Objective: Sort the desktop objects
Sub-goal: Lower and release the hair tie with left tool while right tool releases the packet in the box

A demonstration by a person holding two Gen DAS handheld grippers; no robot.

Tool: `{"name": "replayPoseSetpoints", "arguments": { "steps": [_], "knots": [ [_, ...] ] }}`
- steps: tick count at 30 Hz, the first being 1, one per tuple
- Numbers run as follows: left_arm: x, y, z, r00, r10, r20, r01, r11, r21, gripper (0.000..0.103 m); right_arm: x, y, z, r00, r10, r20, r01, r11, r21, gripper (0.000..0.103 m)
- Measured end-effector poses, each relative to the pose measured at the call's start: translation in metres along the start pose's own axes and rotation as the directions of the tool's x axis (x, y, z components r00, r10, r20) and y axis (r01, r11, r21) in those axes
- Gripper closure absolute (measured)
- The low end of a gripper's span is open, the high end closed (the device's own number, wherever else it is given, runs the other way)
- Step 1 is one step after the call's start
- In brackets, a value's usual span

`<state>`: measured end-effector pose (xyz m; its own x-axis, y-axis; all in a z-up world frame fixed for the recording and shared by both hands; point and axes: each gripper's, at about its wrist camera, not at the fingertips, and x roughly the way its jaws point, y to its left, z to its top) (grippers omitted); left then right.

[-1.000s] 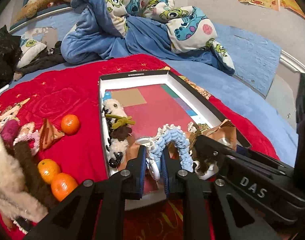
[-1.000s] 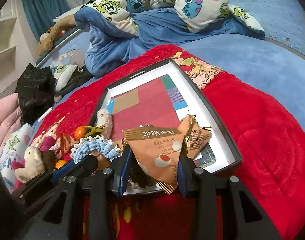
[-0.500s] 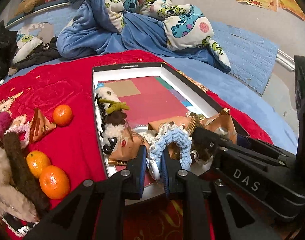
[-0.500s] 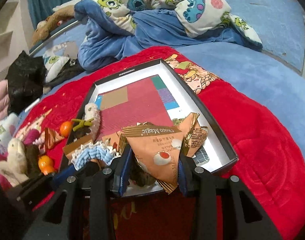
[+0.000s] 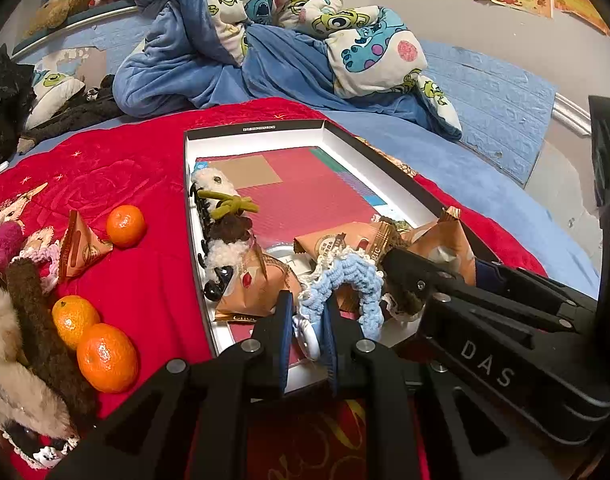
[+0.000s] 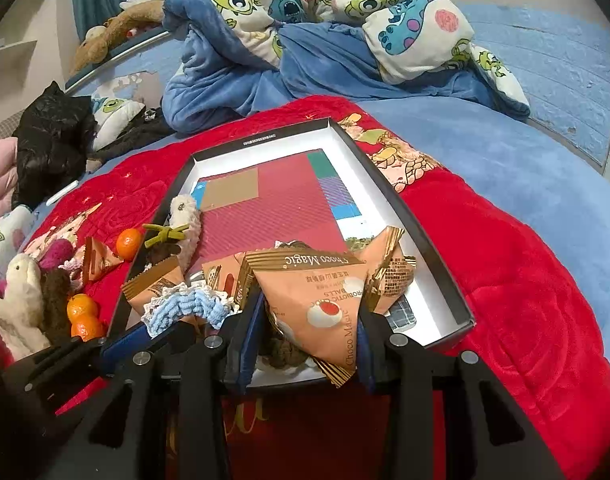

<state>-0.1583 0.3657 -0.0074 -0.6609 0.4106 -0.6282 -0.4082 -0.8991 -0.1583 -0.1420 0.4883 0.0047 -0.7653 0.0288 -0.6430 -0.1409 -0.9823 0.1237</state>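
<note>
My left gripper (image 5: 308,312) is shut on a blue crocheted piece (image 5: 347,280), held over the near end of a shallow black-and-white tray (image 5: 265,130). My right gripper (image 6: 309,320) is shut on an orange Choco Magic snack packet (image 6: 317,288), also over the tray's near end (image 6: 441,280). The tray holds other orange packets (image 5: 253,284) and a woolly toy (image 5: 221,216). The crocheted piece also shows in the right wrist view (image 6: 185,308).
On the red blanket (image 5: 105,168) left of the tray lie three oranges (image 5: 125,226) (image 5: 107,358) (image 5: 75,316), a triangular packet (image 5: 79,250) and plush toys (image 5: 29,332). A crumpled blue monster quilt (image 5: 265,40) lies behind.
Both grippers have drawn back slightly toward the tray's near end, each keeping its object. More packets in the tray have come into view.
</note>
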Motion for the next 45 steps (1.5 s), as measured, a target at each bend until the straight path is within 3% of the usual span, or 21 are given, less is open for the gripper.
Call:
{"name": "replayPoseSetpoints", "arguments": {
  "steps": [10, 18, 20, 22, 24, 26, 28, 32, 35, 45],
  "knots": [
    [0.000, -0.001, 0.001, 1.000, -0.013, -0.003, 0.013, 1.000, 0.005, 0.082, -0.001, 0.001, 0.000, 1.000, 0.015, 0.001, -0.015, 1.000, -0.007, 0.056],
    [-0.001, -0.004, 0.001, 1.000, -0.013, 0.004, 0.013, 1.000, 0.017, 0.076, -0.005, 0.008, -0.001, 0.996, 0.083, 0.016, -0.082, 0.996, -0.027, 0.028],
    [-0.003, -0.005, 0.002, 1.000, -0.015, 0.013, 0.014, 1.000, 0.025, 0.070, -0.007, 0.011, -0.001, 0.997, 0.079, 0.023, -0.078, 0.996, -0.039, 0.007],
    [-0.004, -0.006, 0.002, 1.000, -0.013, 0.017, 0.013, 0.999, 0.031, 0.065, -0.009, 0.013, -0.001, 0.997, 0.072, 0.031, -0.071, 0.997, -0.043, 0.000],
    [-0.005, -0.006, 0.002, 1.000, -0.018, 0.022, 0.018, 0.999, 0.028, 0.060, -0.009, 0.012, -0.001, 0.997, 0.076, 0.032, -0.074, 0.996, -0.040, 0.000],
    [-0.008, -0.008, 0.001, 0.999, -0.029, 0.033, 0.027, 0.999, 0.038, 0.045, -0.010, 0.011, -0.001, 0.996, 0.086, 0.034, -0.084, 0.996, -0.033, 0.000],
    [-0.013, -0.012, 0.000, 0.998, 0.005, 0.056, -0.009, 0.998, 0.058, 0.014, -0.012, 0.009, -0.001, 0.995, 0.094, 0.037, -0.093, 0.995, -0.024, 0.000],
    [-0.017, -0.014, 0.000, 0.995, 0.055, 0.080, -0.061, 0.996, 0.071, 0.000, -0.015, 0.008, -0.001, 0.995, 0.086, 0.041, -0.085, 0.996, -0.024, 0.000],
    [-0.009, -0.006, 0.002, 0.999, 0.039, 0.035, -0.040, 0.998, 0.040, 0.000, -0.015, 0.010, -0.002, 0.996, 0.076, 0.040, -0.075, 0.997, -0.036, 0.000],
    [-0.009, -0.004, 0.000, 0.998, 0.048, 0.042, -0.050, 0.998, 0.044, 0.000, -0.015, 0.013, -0.003, 0.997, 0.073, 0.038, -0.071, 0.997, -0.039, 0.000]
  ]
}}
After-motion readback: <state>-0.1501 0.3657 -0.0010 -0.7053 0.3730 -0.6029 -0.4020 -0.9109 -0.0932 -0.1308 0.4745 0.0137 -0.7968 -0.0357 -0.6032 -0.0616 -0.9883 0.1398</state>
